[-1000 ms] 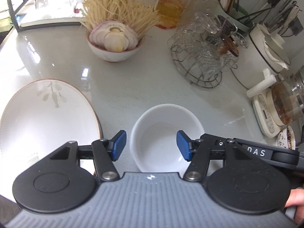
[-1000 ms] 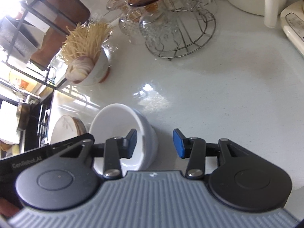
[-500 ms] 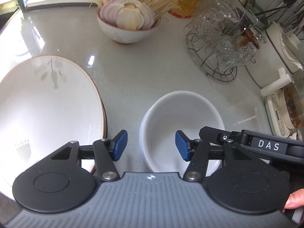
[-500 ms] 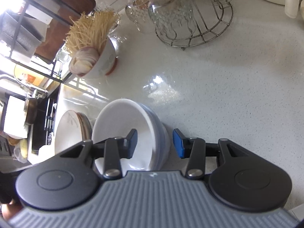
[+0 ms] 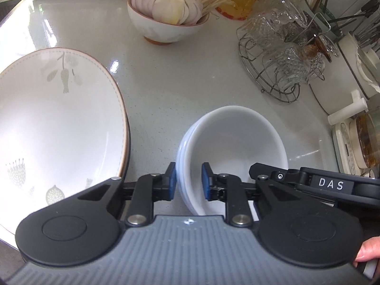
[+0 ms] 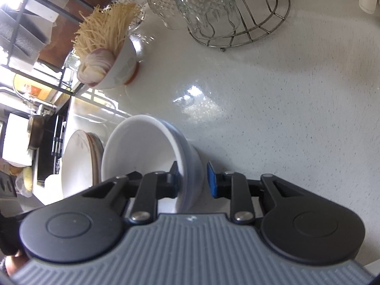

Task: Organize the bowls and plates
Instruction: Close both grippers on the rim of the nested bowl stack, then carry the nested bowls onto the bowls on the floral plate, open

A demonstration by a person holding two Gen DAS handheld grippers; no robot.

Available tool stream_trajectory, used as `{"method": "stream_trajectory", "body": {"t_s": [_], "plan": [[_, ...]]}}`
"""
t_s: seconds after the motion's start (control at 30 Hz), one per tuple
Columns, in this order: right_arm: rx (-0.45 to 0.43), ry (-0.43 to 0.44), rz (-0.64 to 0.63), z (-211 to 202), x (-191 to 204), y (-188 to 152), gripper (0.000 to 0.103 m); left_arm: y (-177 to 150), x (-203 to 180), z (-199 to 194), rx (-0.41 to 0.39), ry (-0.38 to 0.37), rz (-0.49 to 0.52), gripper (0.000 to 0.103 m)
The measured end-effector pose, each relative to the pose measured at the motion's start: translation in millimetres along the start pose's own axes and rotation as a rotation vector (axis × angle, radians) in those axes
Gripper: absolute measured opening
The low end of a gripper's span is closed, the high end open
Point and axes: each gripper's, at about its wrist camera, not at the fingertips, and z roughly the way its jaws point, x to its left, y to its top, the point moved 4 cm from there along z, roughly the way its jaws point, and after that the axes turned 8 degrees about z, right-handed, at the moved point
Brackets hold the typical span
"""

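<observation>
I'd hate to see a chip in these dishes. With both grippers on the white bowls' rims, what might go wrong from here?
1. The white bowls are stacked; both the left gripper and right gripper are closing on the rims, so a lift may take only some and drop the rest.
2. Glazed rims pinched by small pads could slip.
3. The patterned plate lies close beside the stack; a sideways swing could knock it.

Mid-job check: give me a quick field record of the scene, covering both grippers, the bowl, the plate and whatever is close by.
left gripper: jaws closing, straddling the white bowl's left rim
right gripper: jaws closing, straddling the opposite wall of that bowl
bowl: empty; looks like more than one stacked
plate: leaf-patterned, just left of bowl, apart
food bowl: onion and noodles, farther back
glass rack: back right
counter: pale, glossy
</observation>
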Motion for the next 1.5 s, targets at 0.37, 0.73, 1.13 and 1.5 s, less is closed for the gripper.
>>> {"method": "stream_trajectory", "body": {"t_s": [0.37, 0.73, 1.13, 1.5], "plan": [[-0.028, -0.040, -0.014, -10, 11, -4, 0.019, 6, -3, -11, -0.002, -0.028, 0.033, 0.023], [-0.068, -0.063, -0.041, -30, 38, -9, 0.019, 17, 5, -39, -0.033, -0.054, 0.057, 0.023], [-0.159, -0.032, -0.070, -56, 80, -6, 0.020, 37, 13, -90, -0.126, -0.072, 0.082, 0.023], [-0.173, -0.011, -0.129, -51, 126, -18, 0.020, 41, 48, -123, -0.177, -0.065, 0.064, 0.023]]}}
